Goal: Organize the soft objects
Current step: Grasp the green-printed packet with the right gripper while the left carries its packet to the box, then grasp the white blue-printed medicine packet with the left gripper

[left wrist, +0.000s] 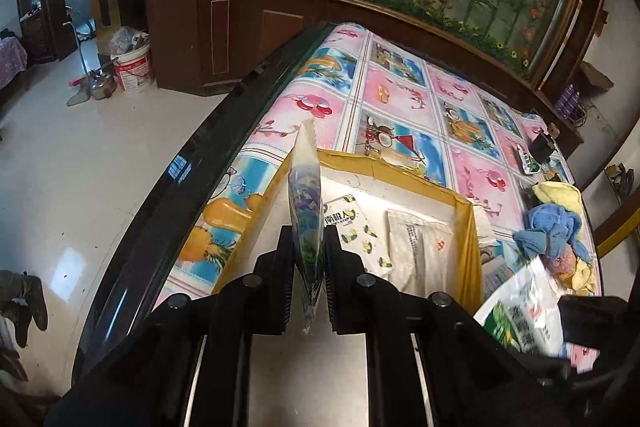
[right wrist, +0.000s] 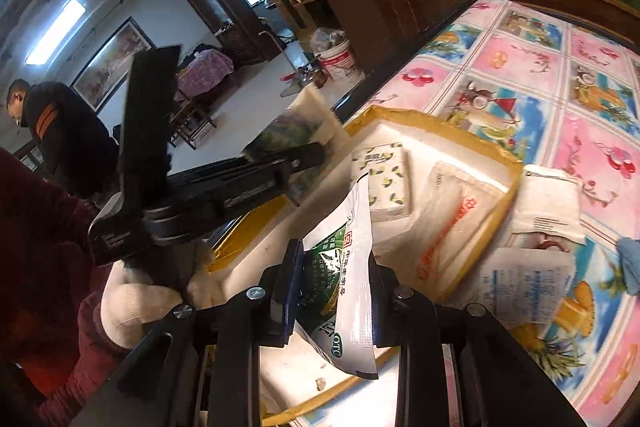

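Soft sachets fill both grippers above the tape-edged white foam box [left wrist: 466, 247] — left gripper [left wrist: 308, 267] clamps a purple-patterned clear sachet [left wrist: 306, 203], right gripper [right wrist: 332, 267] grips a green-and-white foil pouch [right wrist: 344, 267]. Beneath the box lies a pink-and-blue fruit-print tablecloth [left wrist: 400, 95] — beyond it, a dark wooden cabinet [left wrist: 224, 27].

Maroon sleeve [right wrist: 48, 227], white knit glove [right wrist: 132, 303]
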{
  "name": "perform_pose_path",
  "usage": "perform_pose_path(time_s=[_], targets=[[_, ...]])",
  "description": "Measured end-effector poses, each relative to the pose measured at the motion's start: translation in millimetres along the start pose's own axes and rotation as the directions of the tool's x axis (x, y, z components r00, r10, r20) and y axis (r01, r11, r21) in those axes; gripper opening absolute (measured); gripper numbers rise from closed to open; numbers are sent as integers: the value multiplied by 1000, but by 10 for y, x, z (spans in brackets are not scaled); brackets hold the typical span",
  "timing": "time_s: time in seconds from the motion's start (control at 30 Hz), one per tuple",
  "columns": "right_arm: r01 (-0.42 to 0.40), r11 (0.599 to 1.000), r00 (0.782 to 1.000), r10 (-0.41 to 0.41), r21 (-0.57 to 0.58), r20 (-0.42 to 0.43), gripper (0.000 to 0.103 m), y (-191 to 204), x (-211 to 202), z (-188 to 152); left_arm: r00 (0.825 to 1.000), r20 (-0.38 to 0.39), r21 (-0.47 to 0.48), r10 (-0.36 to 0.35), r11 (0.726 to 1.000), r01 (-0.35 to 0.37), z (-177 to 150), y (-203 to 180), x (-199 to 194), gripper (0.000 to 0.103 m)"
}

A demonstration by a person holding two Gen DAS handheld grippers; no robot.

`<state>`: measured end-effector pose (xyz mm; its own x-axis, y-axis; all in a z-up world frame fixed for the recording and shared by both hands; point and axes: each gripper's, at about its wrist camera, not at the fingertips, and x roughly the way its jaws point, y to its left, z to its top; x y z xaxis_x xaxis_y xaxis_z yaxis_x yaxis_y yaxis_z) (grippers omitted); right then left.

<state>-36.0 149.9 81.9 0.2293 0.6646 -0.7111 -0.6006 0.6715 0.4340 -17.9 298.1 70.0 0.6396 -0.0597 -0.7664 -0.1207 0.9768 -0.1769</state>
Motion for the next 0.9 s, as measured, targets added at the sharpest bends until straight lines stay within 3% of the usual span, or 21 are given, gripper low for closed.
perform_pose_path(time_s=[0.23, 0.27, 0.33, 0.37, 0.43, 0.67, 0.9], targets=[[5, 1000, 997, -6, -19, -74, 30, 91, 499, 16, 996, -84, 15, 13, 1000, -11, 134, 13, 396, 12], [23, 999, 997, -25, -27, -76, 37, 88, 551, 21, 996, -88, 10, 12, 1000, -11, 144, 25, 398, 14], [48, 999, 996, -49, -23, -70, 54, 74, 591, 16, 996, -86, -17, -8, 1000, 7, 148, 68, 360, 27], [38, 999, 997, -38, -14, -62, 57, 45, 571, 12, 997, -80, -29, -14, 1000, 12, 153, 94, 326, 42], [30, 1000, 999, -30, -4, -40, 57, 21, 497, 5, 998, -52, -32, -33, 999, 31, 141, 113, 221, 51], [71, 997, 995, -70, -9, 70, 63, -90, -26, -101, 999, 21, 3, -29, 1000, 29, 21, 11, -202, 57], [188, 982, 962, -187, 14, 198, 66, -372, -720, -403, 994, 79, 51, -70, 996, 67, -261, -296, -607, 61]])
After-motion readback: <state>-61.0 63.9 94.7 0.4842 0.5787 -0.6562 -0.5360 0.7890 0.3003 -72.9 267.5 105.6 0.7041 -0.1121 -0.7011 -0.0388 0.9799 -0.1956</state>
